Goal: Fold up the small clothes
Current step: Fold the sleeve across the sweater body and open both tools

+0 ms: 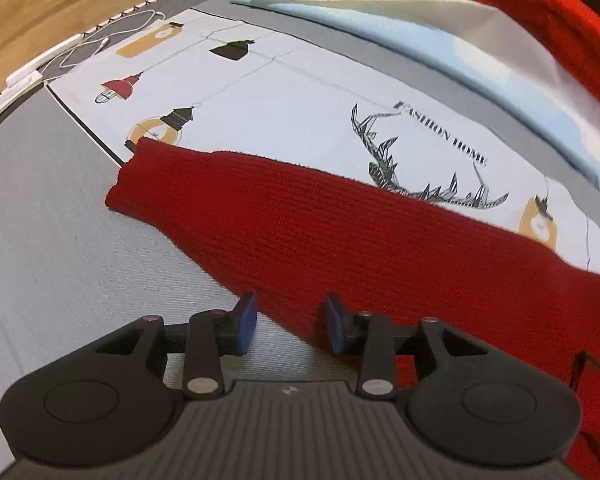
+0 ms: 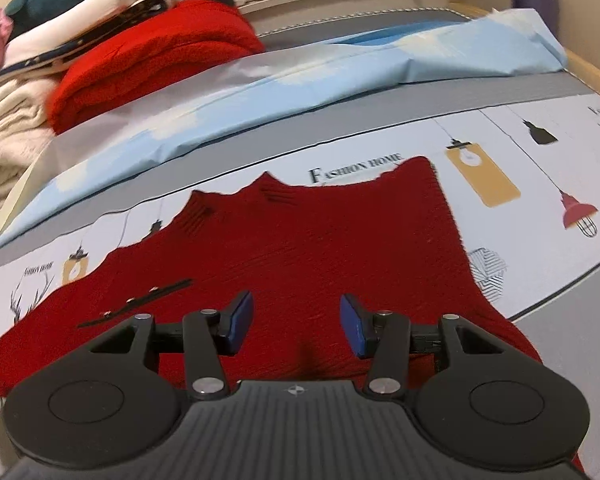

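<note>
A dark red knit sweater (image 2: 300,248) lies flat on the printed bedsheet (image 2: 540,184). Its sleeve (image 1: 300,216) stretches out to the left in the left wrist view, cuff at the far end. My left gripper (image 1: 291,322) is open and empty, low over the sleeve's near edge. My right gripper (image 2: 296,326) is open and empty, just above the sweater's body, near a black button strip (image 2: 136,302).
A light blue folded sheet (image 2: 300,80) lies behind the sweater. A stack of folded clothes with a bright red knit (image 2: 152,56) on it sits at the back left. A white charger and cable (image 1: 72,52) lie at the mattress edge. Grey mattress (image 1: 60,240) lies left of the sleeve.
</note>
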Tool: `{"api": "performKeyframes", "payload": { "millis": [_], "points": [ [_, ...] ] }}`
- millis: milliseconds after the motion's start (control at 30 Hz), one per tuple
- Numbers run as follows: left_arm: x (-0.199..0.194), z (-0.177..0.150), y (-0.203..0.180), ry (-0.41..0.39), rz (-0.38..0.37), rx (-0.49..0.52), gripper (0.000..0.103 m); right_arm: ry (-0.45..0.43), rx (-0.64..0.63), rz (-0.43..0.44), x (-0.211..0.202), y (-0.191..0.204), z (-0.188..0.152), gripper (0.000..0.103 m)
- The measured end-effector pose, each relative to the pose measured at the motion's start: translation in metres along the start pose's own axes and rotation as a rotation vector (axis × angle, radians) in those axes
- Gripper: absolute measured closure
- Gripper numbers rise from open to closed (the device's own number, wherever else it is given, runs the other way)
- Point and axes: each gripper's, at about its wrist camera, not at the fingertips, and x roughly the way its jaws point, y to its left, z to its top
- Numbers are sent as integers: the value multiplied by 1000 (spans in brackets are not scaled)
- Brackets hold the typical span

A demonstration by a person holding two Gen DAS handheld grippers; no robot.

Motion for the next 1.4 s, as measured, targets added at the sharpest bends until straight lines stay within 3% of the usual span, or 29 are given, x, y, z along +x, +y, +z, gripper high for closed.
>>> {"api": "performKeyframes", "payload": {
  "millis": [767, 833, 1000, 1267, 1367, 1400],
  "points": [
    [20, 6, 7, 33, 27, 7, 48, 30, -49, -29, 7, 17, -3, 51],
    [21, 7, 11, 36, 19, -16, 47, 35, -60, -33, 7, 18, -3, 50],
    [24, 9, 35, 59, -15, -181, 47, 27, -135, -97, 5, 23, -4, 47],
    [26, 8, 45, 55, -53, -291, 47, 52, -188, -187, 7, 18, -7, 47],
    [26, 7, 43, 50, -82, -307, 52, 64, -196, -198, 8, 15, -7, 47],
    [25, 7, 42, 49, -92, -307, 61, 67, -195, -200, 7, 14, -7, 47]
  ]
}}
